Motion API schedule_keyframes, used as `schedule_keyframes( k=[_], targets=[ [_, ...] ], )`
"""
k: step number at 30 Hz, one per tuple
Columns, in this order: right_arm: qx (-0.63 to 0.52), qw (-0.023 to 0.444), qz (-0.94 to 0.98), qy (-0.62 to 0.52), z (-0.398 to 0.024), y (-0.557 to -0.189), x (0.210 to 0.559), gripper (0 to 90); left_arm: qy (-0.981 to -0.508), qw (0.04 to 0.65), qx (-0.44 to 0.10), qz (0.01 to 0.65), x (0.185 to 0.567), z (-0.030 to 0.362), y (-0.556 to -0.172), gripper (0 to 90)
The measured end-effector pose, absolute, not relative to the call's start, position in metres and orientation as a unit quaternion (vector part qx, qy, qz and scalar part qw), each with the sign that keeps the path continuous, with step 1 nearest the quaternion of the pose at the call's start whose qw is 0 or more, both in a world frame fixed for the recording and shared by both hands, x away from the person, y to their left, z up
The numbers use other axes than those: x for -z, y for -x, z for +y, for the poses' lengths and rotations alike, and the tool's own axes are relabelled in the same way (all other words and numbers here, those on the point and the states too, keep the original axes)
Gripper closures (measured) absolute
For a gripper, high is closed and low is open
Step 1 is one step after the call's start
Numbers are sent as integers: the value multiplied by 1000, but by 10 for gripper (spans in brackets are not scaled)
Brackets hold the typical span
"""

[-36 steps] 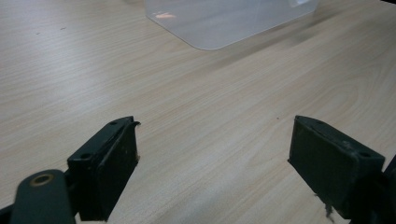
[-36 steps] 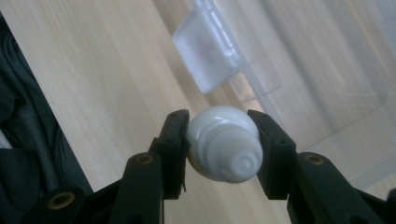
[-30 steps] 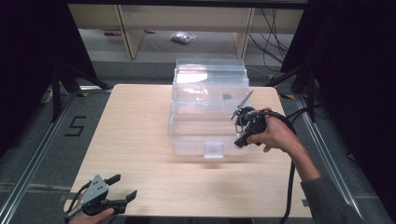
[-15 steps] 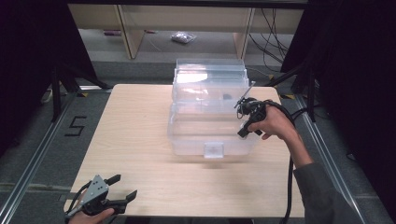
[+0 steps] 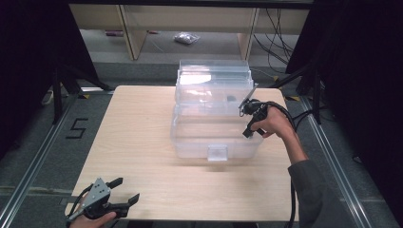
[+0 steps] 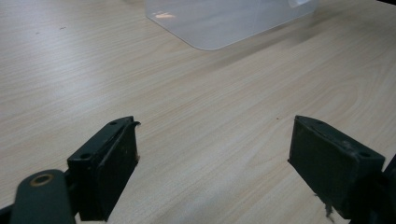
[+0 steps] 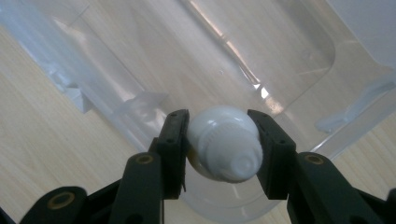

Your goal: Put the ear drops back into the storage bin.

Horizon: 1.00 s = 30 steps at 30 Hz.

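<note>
White and rounded, a small bulb-like object (image 7: 224, 144) sits clamped between the two black jaws of your right gripper (image 7: 223, 142), both pads pressed against its sides. It has a smooth dome at the far end and a ribbed band with a narrower neck facing the camera. In the right gripper view it hangs directly over the clear plastic bin (image 7: 261, 60), whose open interior and rounded far corner lie beneath it, with the bare base showing the wood grain through it.

From the high view, your right gripper (image 5: 250, 122) is held over the right-hand side of the bin (image 5: 190, 142), just above its rim, your right hand (image 5: 273, 124) wrapped around the body and its cable looping off past the bin's right side. The held object itself is too small to make out from up there. The bin stands on the far middle of the pale wooden table (image 5: 138, 137), its hinged lid (image 5: 214, 78) raised behind it and a small latch tab on the wall facing you.

Your left gripper (image 5: 121, 194) rests well away from the bin, at the near left corner of the table, your left hand (image 5: 92, 216) just entering at the bottom edge. In the left gripper view its jaws stand wide apart with nothing but bare tabletop (image 6: 210, 116) between them, and one rounded corner of the bin (image 6: 224, 23) lies far ahead, well apart from that gripper (image 6: 212, 158).
</note>
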State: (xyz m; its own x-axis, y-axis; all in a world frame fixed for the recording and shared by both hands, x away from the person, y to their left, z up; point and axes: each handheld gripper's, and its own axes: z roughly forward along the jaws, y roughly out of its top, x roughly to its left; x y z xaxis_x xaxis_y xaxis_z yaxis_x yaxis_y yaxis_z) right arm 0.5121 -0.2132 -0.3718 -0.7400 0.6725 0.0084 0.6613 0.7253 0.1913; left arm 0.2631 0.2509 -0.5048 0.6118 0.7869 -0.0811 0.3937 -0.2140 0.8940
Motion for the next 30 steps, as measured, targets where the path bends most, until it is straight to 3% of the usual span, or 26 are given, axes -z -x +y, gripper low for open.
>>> schedule_keyframes(
  k=[30],
  targets=[
    [-63, 3, 910, -409, -214, -531, 415, 604, -756, 487, -202, 389, 504, 252, -263, 147]
  ],
)
